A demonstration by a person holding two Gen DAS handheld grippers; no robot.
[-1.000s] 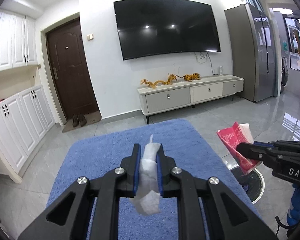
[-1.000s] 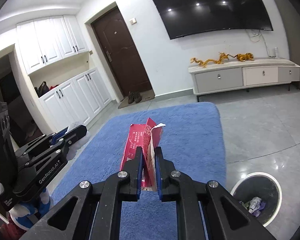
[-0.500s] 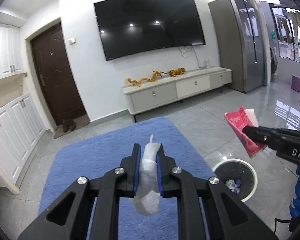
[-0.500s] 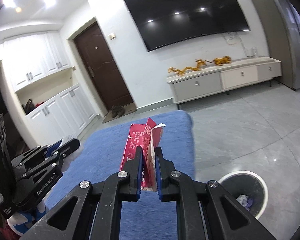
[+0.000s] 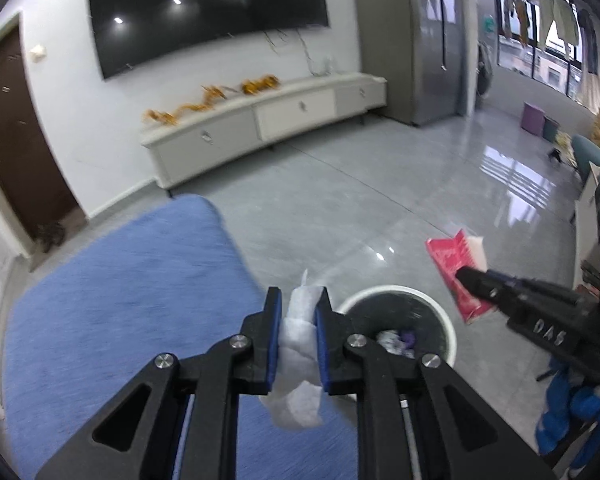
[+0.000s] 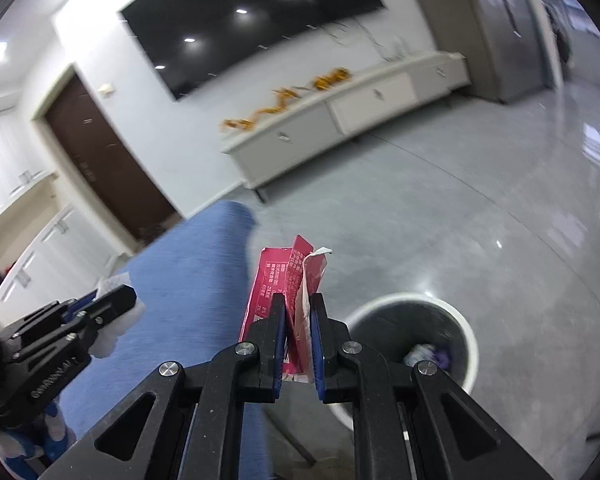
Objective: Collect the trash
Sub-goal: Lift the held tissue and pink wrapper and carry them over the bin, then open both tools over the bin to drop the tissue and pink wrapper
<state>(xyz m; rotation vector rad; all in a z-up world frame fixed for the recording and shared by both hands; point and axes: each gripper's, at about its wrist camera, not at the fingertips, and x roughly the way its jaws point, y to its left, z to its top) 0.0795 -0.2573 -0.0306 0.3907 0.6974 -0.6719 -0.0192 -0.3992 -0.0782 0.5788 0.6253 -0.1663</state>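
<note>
L claw (image 5: 298,312): pinching white tissue wad (image 5: 298,364) btwn blue pads; jaws just eased apart a bit, wad still gripped.
R claw (image 6: 296,312): pressed tight on red wrapper (image 6: 286,280), standing upright.
Bin (image 5: 448,320): white rim, dark inside, on grey floor, at 2 o'clock from L claw; some trash in it.
Blue desk (image 5: 120,300): at 9 o'clock of bin.

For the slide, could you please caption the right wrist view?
Right gripper clamps a red wrapper beside the bin; left gripper holds a tissue over the blue rug.
</note>
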